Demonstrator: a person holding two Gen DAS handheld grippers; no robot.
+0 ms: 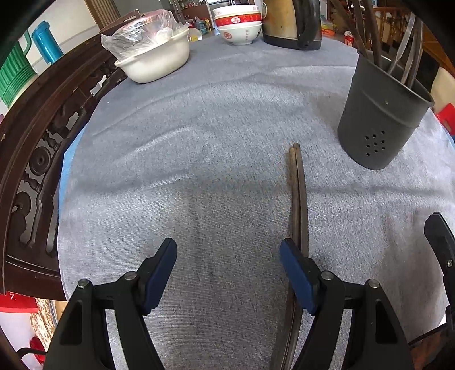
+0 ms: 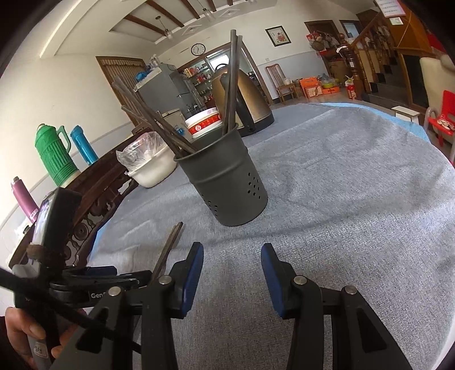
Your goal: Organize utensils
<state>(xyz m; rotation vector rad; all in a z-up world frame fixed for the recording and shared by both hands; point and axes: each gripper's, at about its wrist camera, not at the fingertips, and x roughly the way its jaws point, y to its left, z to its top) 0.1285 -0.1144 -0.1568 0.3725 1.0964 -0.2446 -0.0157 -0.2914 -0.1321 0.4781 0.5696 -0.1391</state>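
Observation:
A pair of dark wooden chopsticks [image 1: 299, 193] lies on the grey tablecloth, pointing toward a dark grey perforated utensil holder [image 1: 381, 119]. The holder stands upright with several chopsticks in it [image 2: 231, 82]. My left gripper [image 1: 227, 273] is open, low over the cloth, its right finger [image 1: 297, 273] over the near part of the lying pair. My right gripper [image 2: 231, 273] is open and empty, in front of the holder [image 2: 227, 182]. The lying chopsticks [image 2: 170, 244] show just left of its left finger.
A white basin with a plastic bag [image 1: 155, 57], stacked red-and-white bowls [image 1: 239, 25] and a kettle [image 1: 293, 25] stand at the far side of the table. A carved wooden chair back [image 1: 37, 159] runs along the left edge. The left gripper's body [image 2: 57, 256] sits close at left.

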